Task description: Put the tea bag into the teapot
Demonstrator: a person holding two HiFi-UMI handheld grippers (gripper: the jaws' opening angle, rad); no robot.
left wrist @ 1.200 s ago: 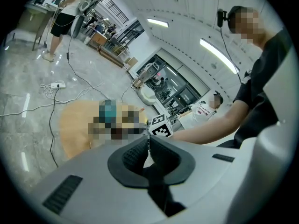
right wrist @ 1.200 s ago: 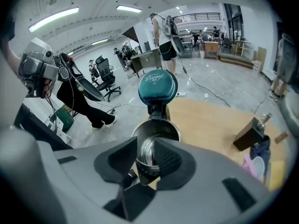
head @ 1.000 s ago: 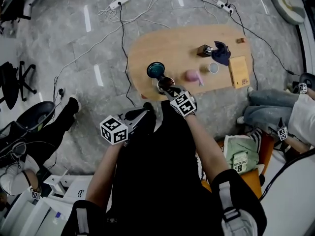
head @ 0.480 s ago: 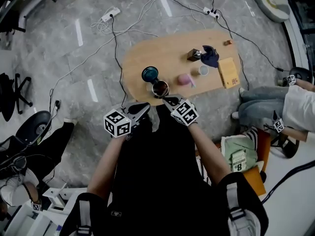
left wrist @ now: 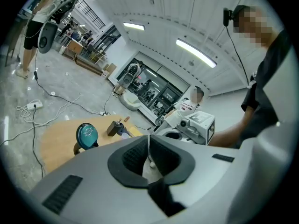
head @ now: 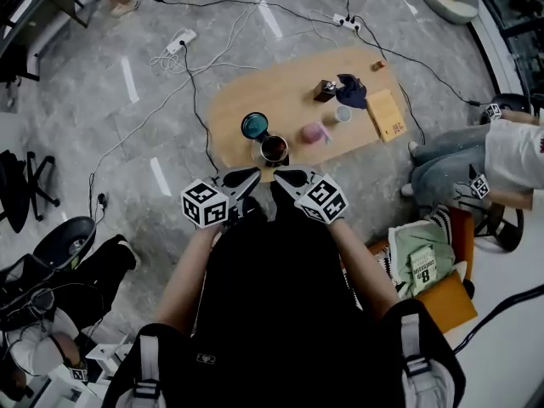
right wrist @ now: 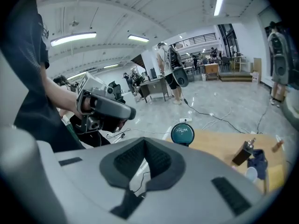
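Both grippers hang close in front of the person's body, short of the near edge of the wooden surface [head: 255,92] and touching nothing on it. The left gripper [head: 245,178] has its jaws brought together at the tips with nothing pinched between the dark pads, and the right gripper [head: 286,177] is likewise fully closed and empty (its own view shows only floor and cable past the pads). The teapot [head: 274,150] stands at the near end of the surface with its teal lid [head: 253,126] swung up and its mouth open; the inside reads as dark, too small to make out any contents. A pink cup [head: 312,133] sits just beside it, a white cup [head: 342,114] and a blue cloth [head: 351,92] farther along. No tea bag shows anywhere, on the surface or in either gripper, so it is likely already inside the pot. If so, little is left beyond perhaps lowering the lid.
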